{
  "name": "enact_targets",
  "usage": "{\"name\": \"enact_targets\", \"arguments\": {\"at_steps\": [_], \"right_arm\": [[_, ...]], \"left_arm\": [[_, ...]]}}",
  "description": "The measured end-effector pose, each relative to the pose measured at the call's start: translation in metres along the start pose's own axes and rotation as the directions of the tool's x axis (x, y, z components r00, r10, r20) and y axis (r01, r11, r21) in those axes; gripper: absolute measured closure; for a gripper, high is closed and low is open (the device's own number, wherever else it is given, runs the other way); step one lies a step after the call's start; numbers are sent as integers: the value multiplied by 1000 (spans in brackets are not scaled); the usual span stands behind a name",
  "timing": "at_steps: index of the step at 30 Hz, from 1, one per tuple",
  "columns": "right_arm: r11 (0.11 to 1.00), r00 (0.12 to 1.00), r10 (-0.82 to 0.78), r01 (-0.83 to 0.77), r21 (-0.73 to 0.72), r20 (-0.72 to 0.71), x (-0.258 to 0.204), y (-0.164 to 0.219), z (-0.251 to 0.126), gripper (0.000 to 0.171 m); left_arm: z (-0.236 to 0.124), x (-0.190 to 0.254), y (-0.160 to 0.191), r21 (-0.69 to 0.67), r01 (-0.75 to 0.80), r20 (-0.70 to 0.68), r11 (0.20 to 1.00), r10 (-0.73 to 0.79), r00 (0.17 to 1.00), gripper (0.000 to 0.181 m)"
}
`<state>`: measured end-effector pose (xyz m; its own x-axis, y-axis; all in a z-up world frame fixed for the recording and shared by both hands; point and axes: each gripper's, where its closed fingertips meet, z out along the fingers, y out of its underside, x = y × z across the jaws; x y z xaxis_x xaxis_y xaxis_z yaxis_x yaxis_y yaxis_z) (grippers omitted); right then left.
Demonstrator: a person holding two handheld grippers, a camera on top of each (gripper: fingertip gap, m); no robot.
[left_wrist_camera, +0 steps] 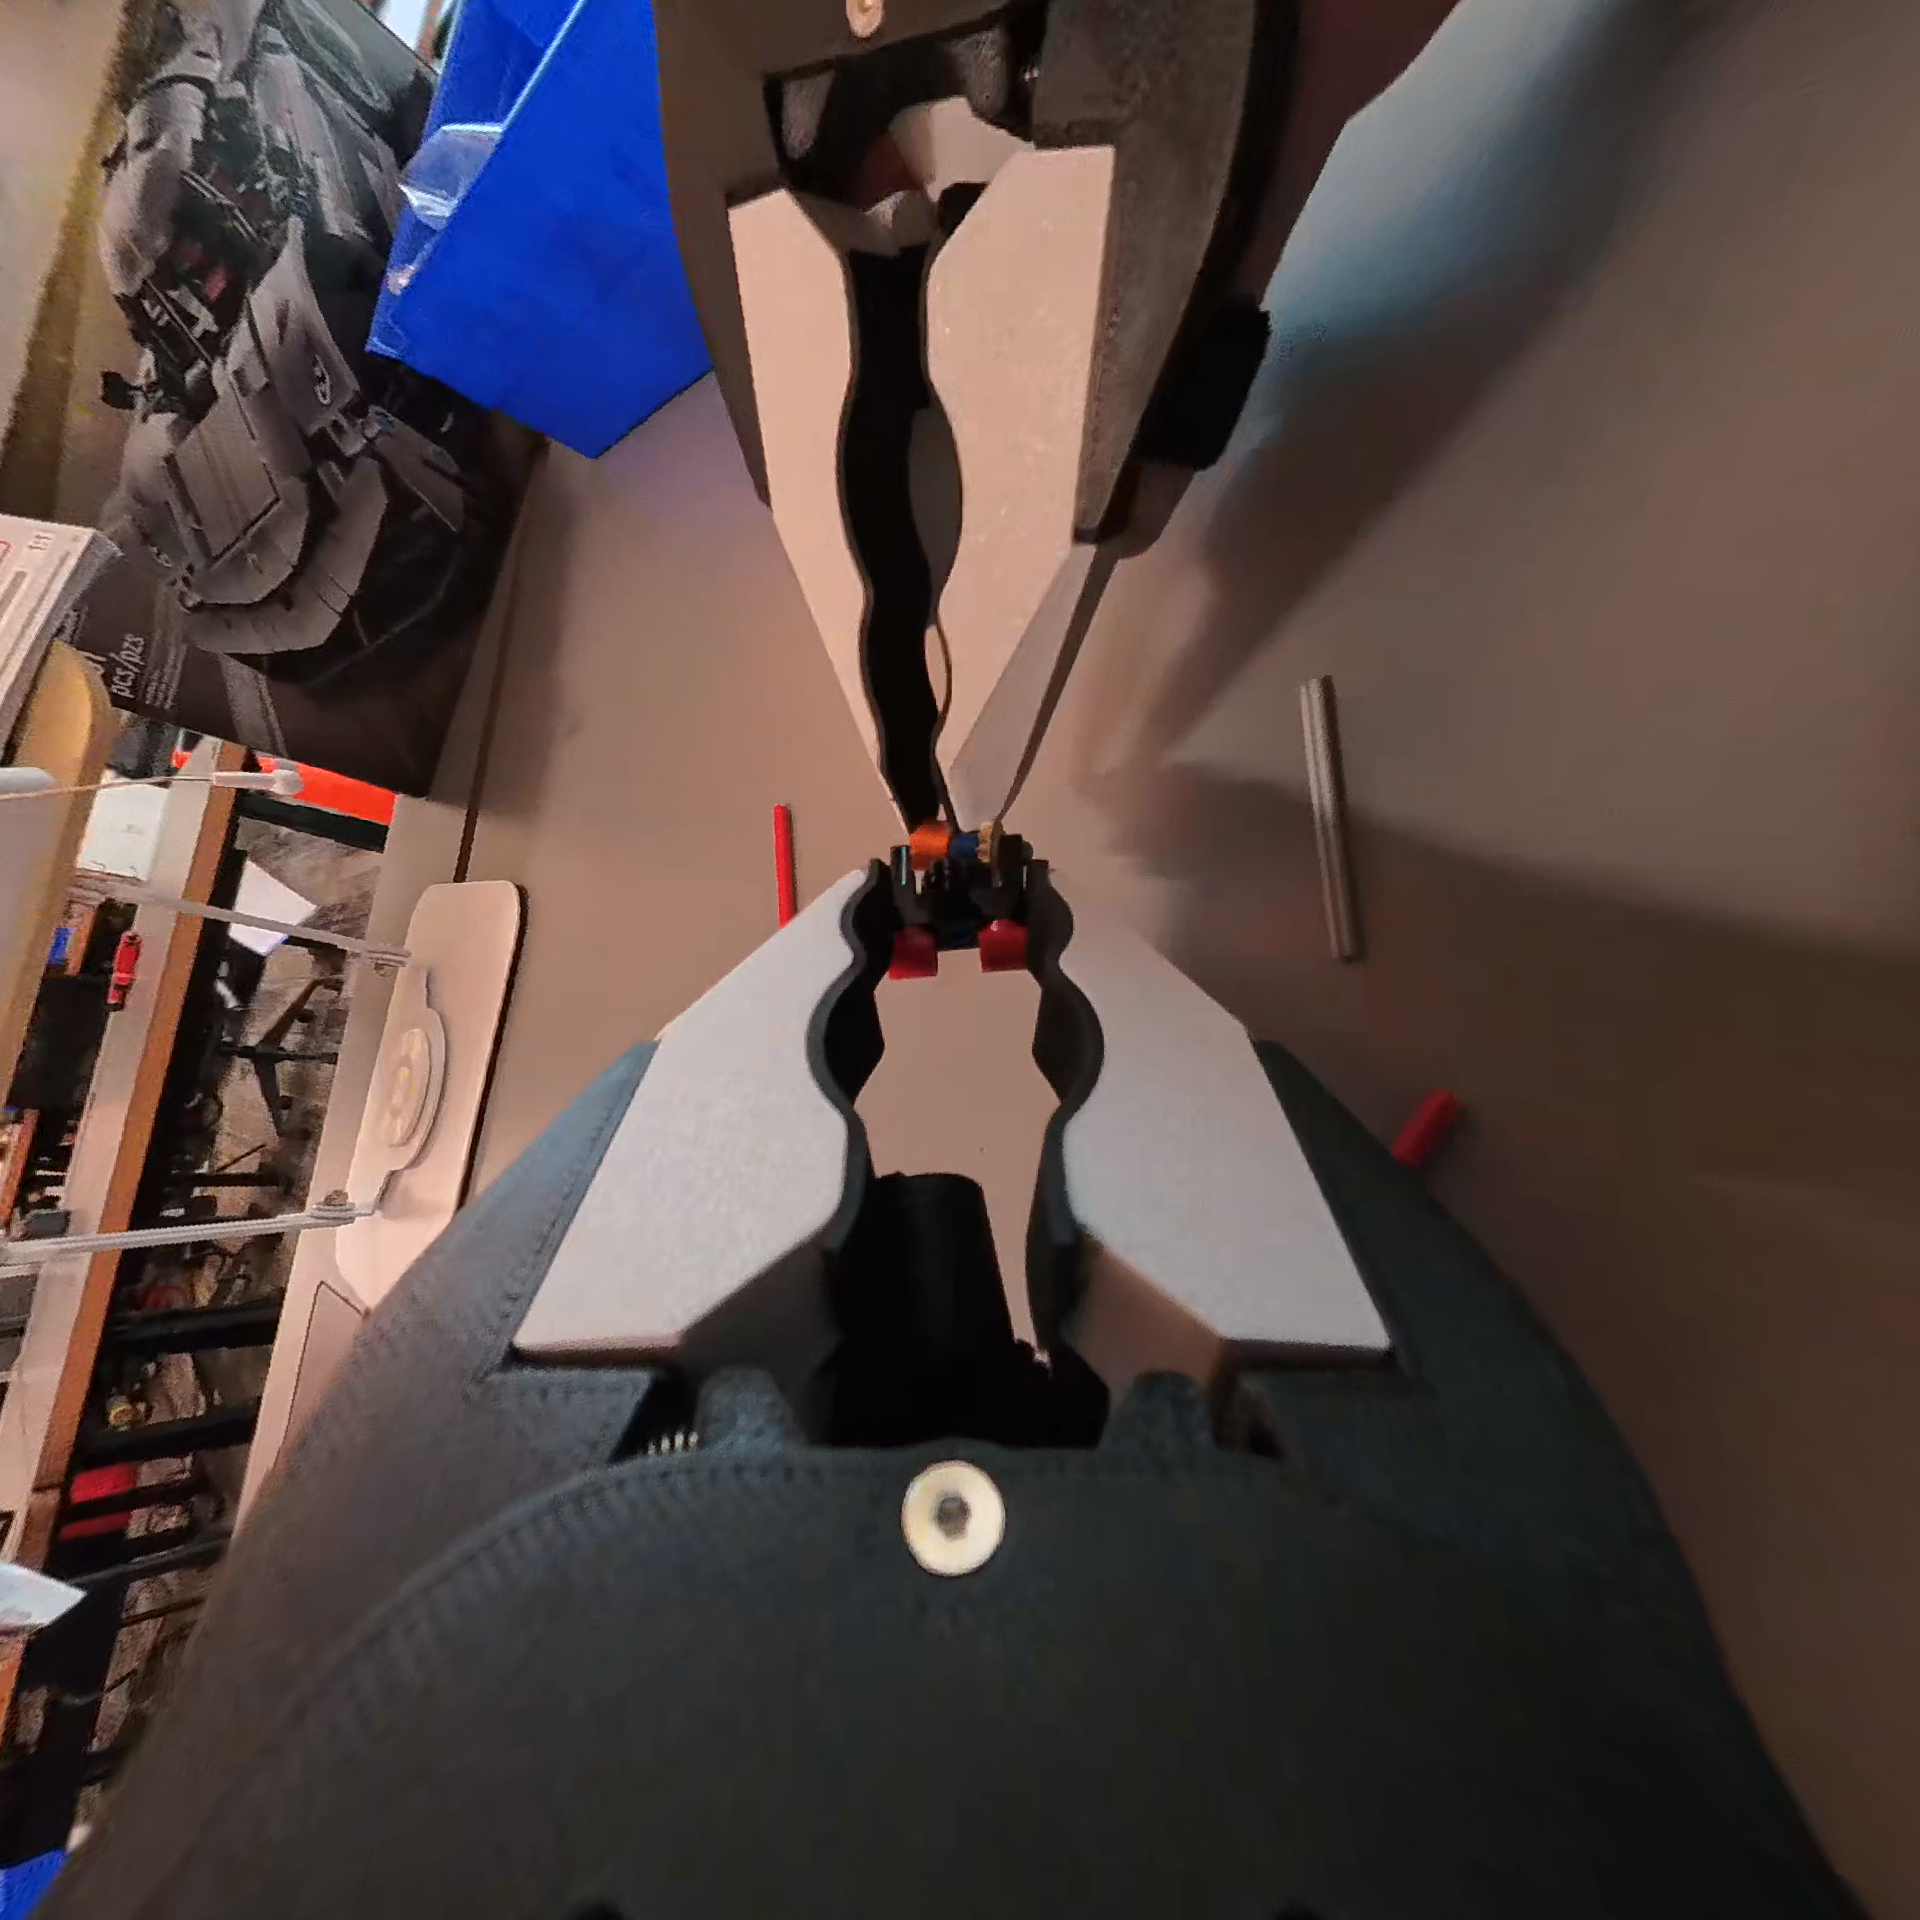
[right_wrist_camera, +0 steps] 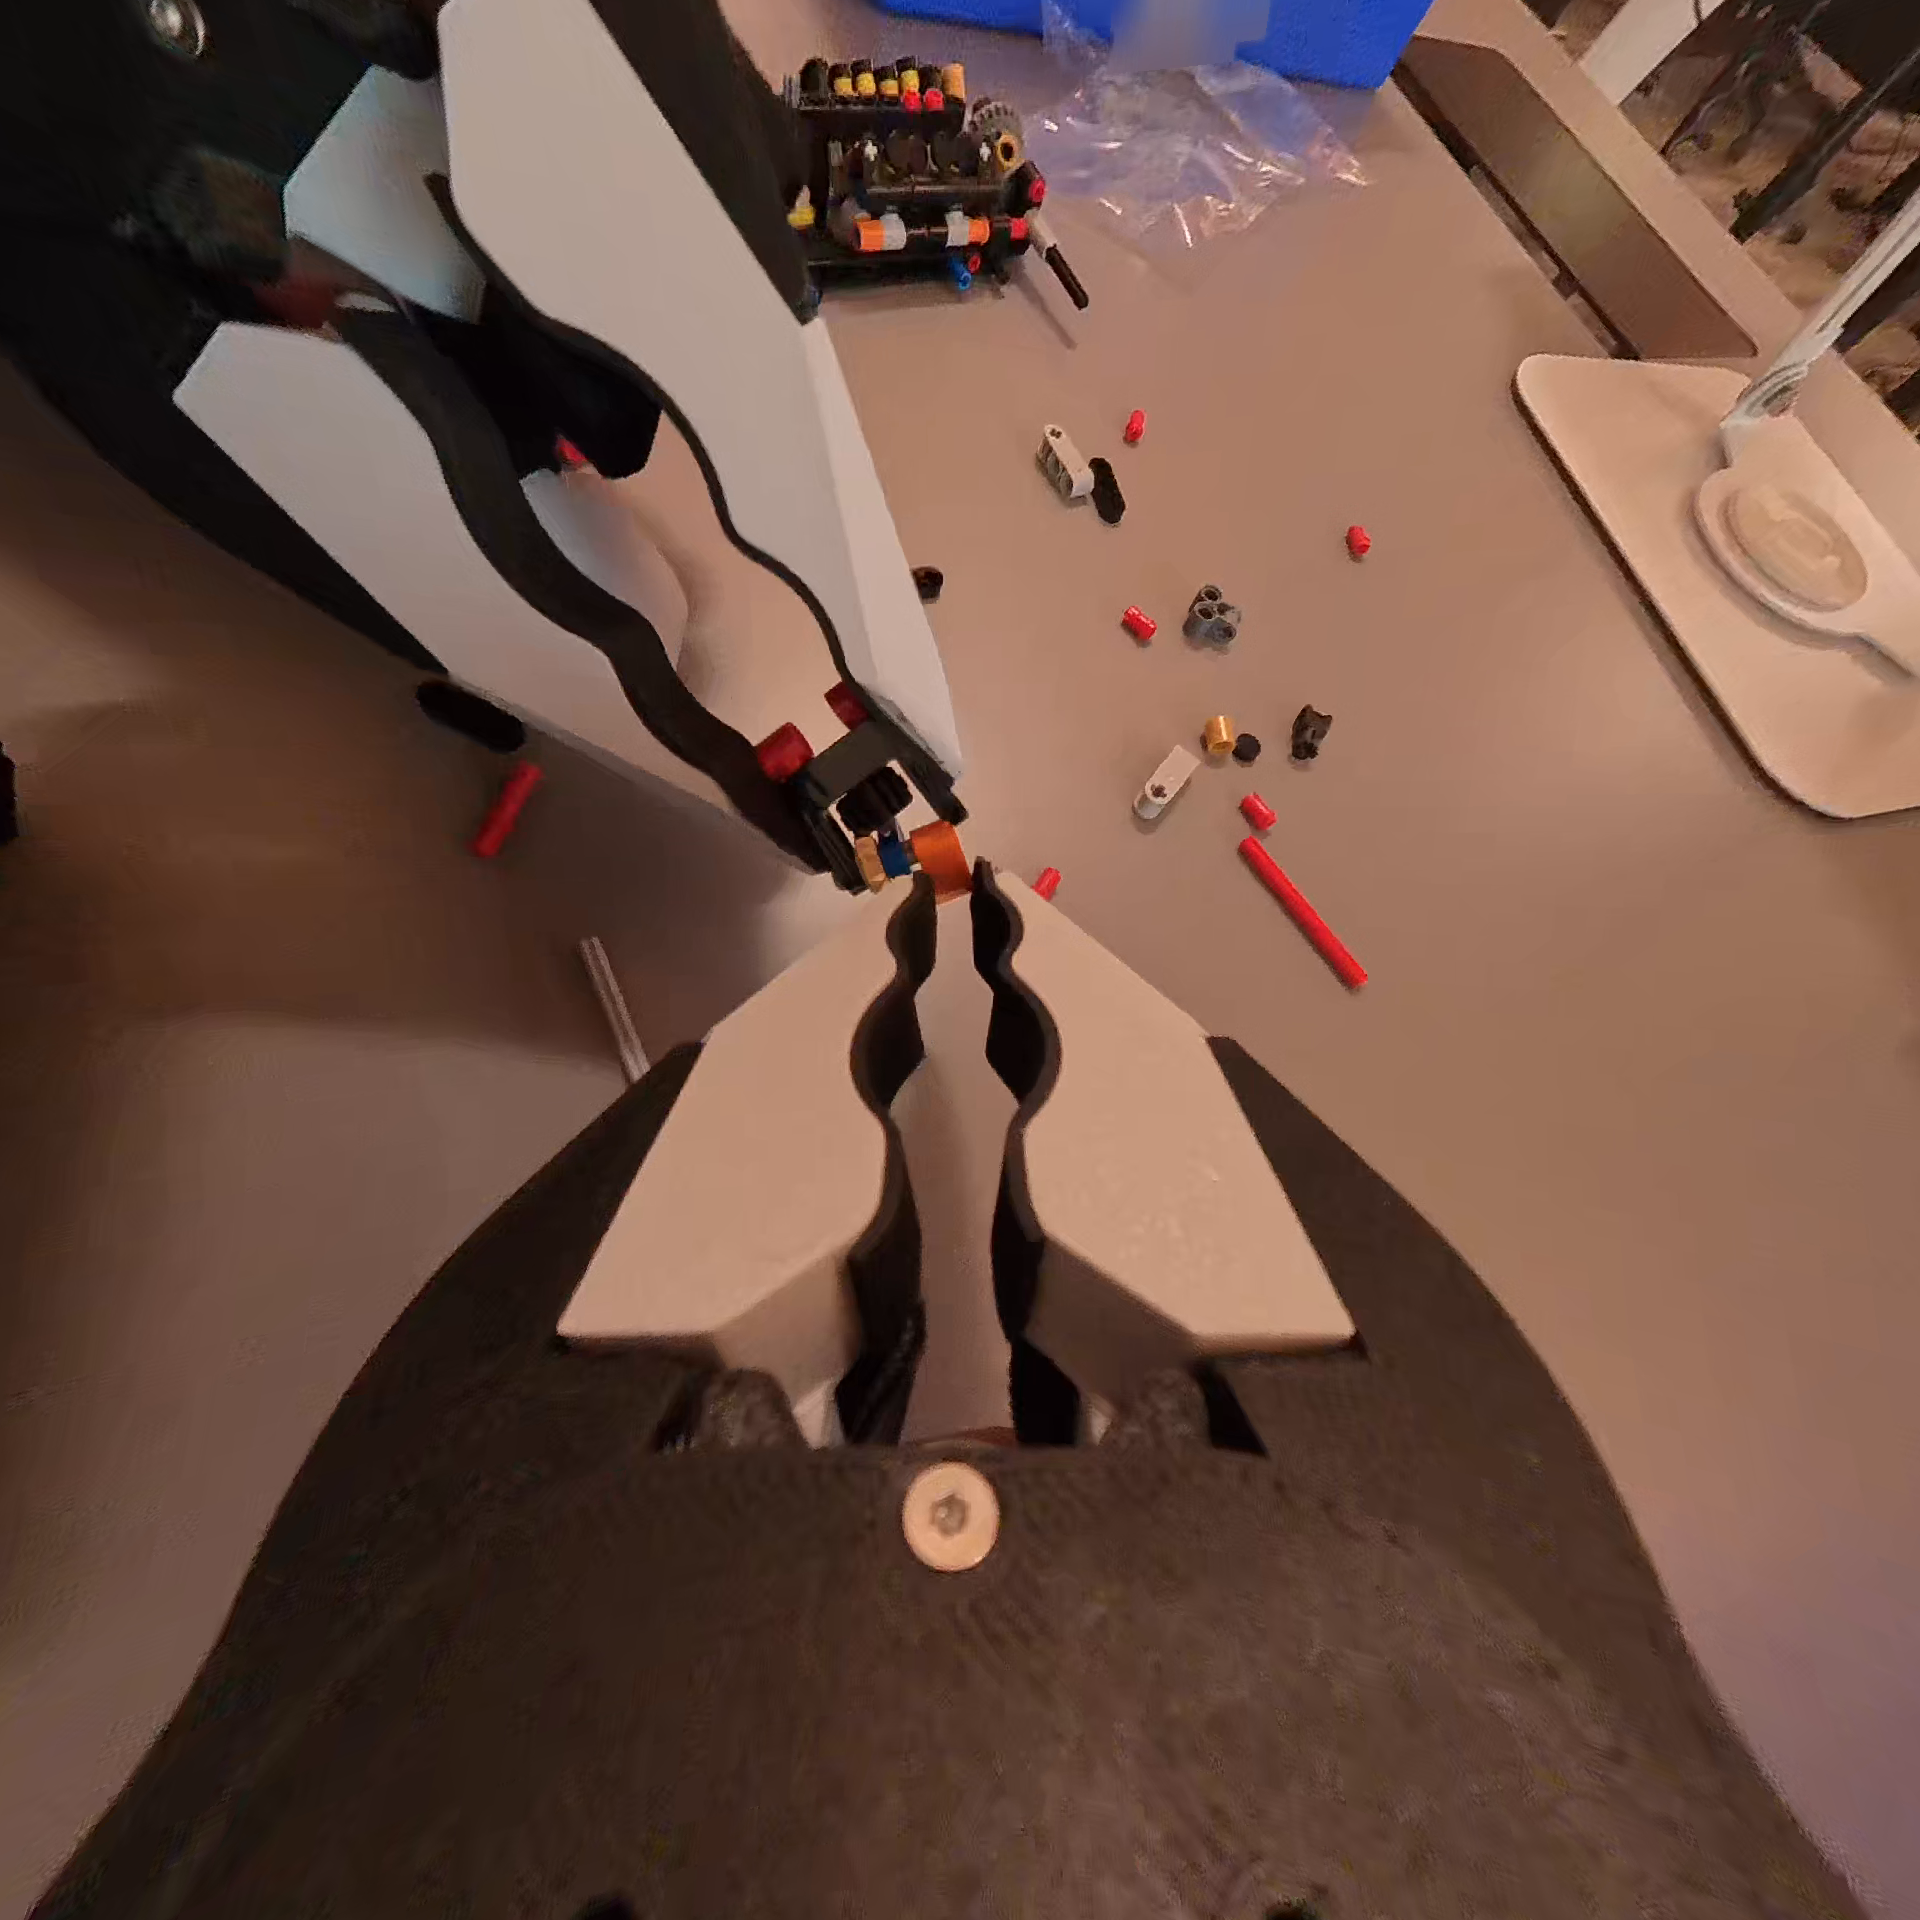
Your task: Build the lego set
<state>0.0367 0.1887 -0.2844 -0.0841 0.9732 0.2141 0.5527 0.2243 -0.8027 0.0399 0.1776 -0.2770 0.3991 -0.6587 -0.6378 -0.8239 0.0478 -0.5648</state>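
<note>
The left gripper (left_wrist_camera: pixel 961 904) clamps a small black frame (left_wrist_camera: pixel 961 894) between its fingertips, held above the table (left_wrist_camera: pixel 1558 520). Two red pins (left_wrist_camera: pixel 912 951) stick out of the frame's near end, and a black gear sits inside it. At the frame's far end is a cross axle with a tan bush, a blue piece and an orange sleeve (right_wrist_camera: pixel 938 852). The right gripper (right_wrist_camera: pixel 948 883) comes in from 12 o'clock in the left wrist view, its fingers nearly closed, tips pinching the sleeve.

In the right wrist view, loose parts lie on the table from 1 to 3 o'clock of the sleeve: a long red axle (right_wrist_camera: pixel 1301 912), short red pins, grey connectors, a white beam (right_wrist_camera: pixel 1164 781). A bigger built block (right_wrist_camera: pixel 912 177) stands at 12 o'clock, crumpled plastic wrap (right_wrist_camera: pixel 1184 145) beside it and a blue bin (right_wrist_camera: pixel 1330 42) behind. A lamp base (right_wrist_camera: pixel 1714 561) sits at 2 o'clock. In the left wrist view, a set box (left_wrist_camera: pixel 260 416) stands at 10 o'clock
</note>
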Motion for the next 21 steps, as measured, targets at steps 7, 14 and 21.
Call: {"name": "enact_targets", "arguments": {"at_steps": [7,14,21], "right_arm": [[998,998,50,-51,37,27,2,-3,-2,167],[986,988,156,-157,57,22,3,-5,-1,167],[954,957,286,-288,85,45,6,-8,1,167]], "left_arm": [[-1,-3,-2,61,94,-35,994,-92,995,157],[-2,-5,-1,50,80,-13,996,-80,997,157],[-2,-9,2,39,79,23,996,-80,996,157]]}}
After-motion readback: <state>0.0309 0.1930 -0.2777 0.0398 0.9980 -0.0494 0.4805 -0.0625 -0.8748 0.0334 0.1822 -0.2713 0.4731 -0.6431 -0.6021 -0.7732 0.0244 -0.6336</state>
